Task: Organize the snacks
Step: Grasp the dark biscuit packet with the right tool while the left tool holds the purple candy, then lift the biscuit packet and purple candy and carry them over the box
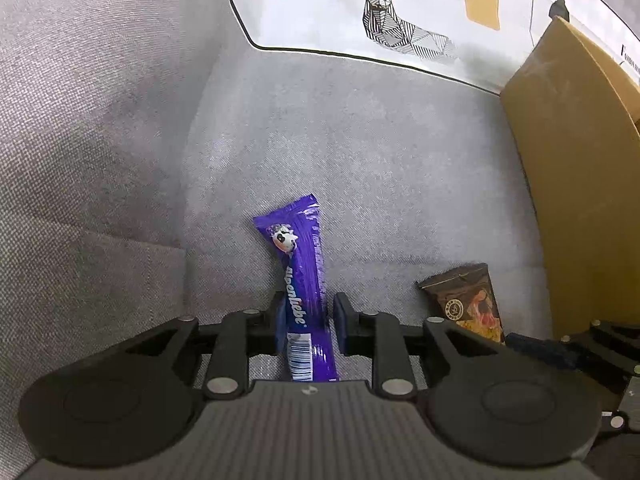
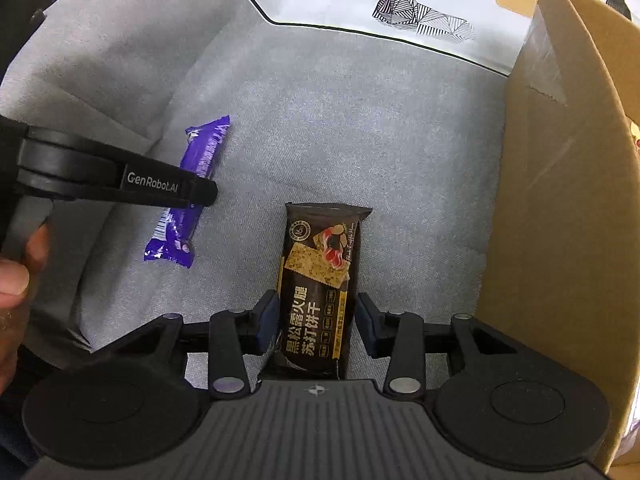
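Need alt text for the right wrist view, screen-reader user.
The right gripper straddles a dark cracker packet lying on grey fabric, its pads not pressing it. To the left, the left gripper reaches over a purple candy wrapper; a cardboard box stands on the right.

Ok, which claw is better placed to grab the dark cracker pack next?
Right. The right claw straddles the cracker pack, one finger on each side, jaws slightly apart. The left claw sits over the purple candy stick, off to the pack's left.
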Demonstrator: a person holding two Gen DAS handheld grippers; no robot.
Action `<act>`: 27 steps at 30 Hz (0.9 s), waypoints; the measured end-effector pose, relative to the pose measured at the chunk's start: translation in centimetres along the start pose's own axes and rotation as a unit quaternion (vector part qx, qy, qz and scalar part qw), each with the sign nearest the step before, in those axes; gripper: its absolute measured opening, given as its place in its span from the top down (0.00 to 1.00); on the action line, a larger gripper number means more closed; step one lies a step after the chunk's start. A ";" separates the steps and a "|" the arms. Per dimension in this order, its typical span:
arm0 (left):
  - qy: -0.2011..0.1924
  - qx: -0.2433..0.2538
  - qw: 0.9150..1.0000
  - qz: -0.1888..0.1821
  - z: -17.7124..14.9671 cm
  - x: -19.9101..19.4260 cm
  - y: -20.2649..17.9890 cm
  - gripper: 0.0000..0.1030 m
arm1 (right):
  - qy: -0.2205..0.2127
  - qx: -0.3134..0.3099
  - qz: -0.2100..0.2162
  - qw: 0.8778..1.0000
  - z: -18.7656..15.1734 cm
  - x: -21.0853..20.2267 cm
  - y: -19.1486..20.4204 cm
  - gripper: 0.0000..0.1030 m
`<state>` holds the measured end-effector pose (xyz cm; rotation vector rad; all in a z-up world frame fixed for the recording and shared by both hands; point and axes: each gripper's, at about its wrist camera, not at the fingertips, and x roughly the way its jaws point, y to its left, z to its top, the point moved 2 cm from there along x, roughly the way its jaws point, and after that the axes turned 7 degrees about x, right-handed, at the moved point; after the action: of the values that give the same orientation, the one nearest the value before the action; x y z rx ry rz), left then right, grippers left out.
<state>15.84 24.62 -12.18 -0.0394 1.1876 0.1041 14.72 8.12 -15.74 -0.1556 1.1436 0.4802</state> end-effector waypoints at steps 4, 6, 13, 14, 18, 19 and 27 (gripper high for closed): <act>0.004 0.009 1.000 0.004 0.1 0.3 -0.7 0.67 | 0.001 -0.006 -0.005 1.000 -0.1 0.2 0.3 0.54; 0.006 0.011 1.000 0.006 0.2 0.5 -0.9 0.67 | 0.002 -0.007 -0.007 1.000 0.0 0.4 0.5 0.54; 0.008 0.012 1.000 0.007 0.4 0.8 -1.0 0.67 | 0.005 -0.011 -0.013 1.000 0.0 0.5 0.7 0.53; 0.008 0.013 1.000 0.008 0.4 0.8 -1.0 0.67 | 0.006 -0.012 -0.014 1.000 0.0 0.6 0.7 0.53; 0.008 0.014 1.000 0.007 0.3 0.9 -1.1 0.67 | 0.007 -0.017 -0.017 1.000 0.0 0.6 0.7 0.53; 0.008 0.014 1.000 0.007 0.2 0.9 -1.1 0.67 | 0.007 -0.020 -0.018 1.000 -0.1 0.7 0.8 0.53; 0.004 0.017 1.000 0.003 0.1 0.8 -1.2 0.80 | -0.008 -0.026 -0.020 0.999 0.1 0.4 1.0 0.59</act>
<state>16.41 23.48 -12.93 -0.0064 1.1967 0.0894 14.50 9.14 -15.99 -0.2187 1.1106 0.4759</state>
